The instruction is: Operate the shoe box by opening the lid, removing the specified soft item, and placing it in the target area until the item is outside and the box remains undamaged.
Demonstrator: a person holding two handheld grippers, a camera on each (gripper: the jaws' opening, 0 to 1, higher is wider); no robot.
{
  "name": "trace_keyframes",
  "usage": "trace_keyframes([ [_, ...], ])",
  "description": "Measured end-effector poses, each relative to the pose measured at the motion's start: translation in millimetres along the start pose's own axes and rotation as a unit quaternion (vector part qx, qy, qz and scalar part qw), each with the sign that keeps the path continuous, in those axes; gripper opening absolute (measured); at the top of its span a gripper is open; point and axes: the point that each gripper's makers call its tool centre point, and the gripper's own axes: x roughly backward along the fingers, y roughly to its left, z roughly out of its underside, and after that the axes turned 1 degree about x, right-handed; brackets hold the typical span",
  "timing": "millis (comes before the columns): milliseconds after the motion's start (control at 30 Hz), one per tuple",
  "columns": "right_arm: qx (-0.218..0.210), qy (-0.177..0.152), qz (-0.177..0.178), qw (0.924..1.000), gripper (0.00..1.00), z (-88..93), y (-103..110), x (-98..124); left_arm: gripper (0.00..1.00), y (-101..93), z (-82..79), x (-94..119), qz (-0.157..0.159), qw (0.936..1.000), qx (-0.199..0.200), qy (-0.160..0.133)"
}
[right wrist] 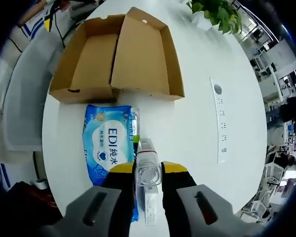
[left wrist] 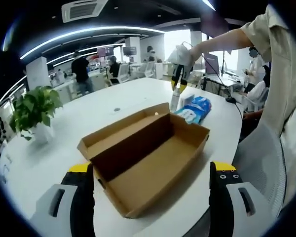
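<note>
Box [left wrist: 148,158] lies open on the white worktop [left wrist: 89,113], lid folded back flat, interior bare cardboard; in the left gripper view it sits at centre, between the left tongs [left wrist: 153,197], whose jaws stand wide apart and released at 6 o'clock. Wipes pack [left wrist: 195,109], blue and soft, lies outside the box on the worktop at 1 o'clock, just beside the box end; in the right gripper view the pack [right wrist: 107,145] lies at 7 o'clock of the box [right wrist: 118,57]. Right tongs [right wrist: 148,180] are clenched on a clear bottle [right wrist: 148,170], held at the pack's edge; right tongs [left wrist: 180,79] also appear at 1 o'clock above the pack. Plant [left wrist: 32,111] stands at 9 o'clock.
</note>
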Motion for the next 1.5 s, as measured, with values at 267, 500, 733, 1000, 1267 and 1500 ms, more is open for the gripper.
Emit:
trace_keyframes([
  [267,-0.004,0.019,-0.014,0.9997,0.17,0.5,-0.9,-15.7,1.0,-0.6,7.0,-1.0,-0.003,0.9999,0.008,0.008],
  [500,-0.001,0.032,-0.022,0.9993,0.17,-1.9,-2.2,-17.2,0.99,3.4,13.4,-1.3,-0.007,0.9998,0.017,0.012],
  [733,0.007,0.04,-0.026,0.9989,0.18,-4.1,-5.0,-18.9,0.98,6.9,16.9,0.3,-0.011,0.9996,0.023,0.014],
  [1000,0.005,0.036,-0.022,0.9991,0.2,-4.0,-8.2,-18.1,0.92,15.9,24.6,3.5,-0.029,0.9987,0.037,0.021],
  [1267,-0.008,0.024,-0.011,0.9996,0.25,-6.9,-10.7,-12.1,0.76,27.9,31.0,6.3,-0.063,0.9959,0.055,0.034],
  [1500,-0.003,0.016,-0.01,0.9998,0.18,-9.5,-5.6,-10.5,0.64,32.5,36.9,6.6,-0.08,0.9938,0.062,0.047],
])
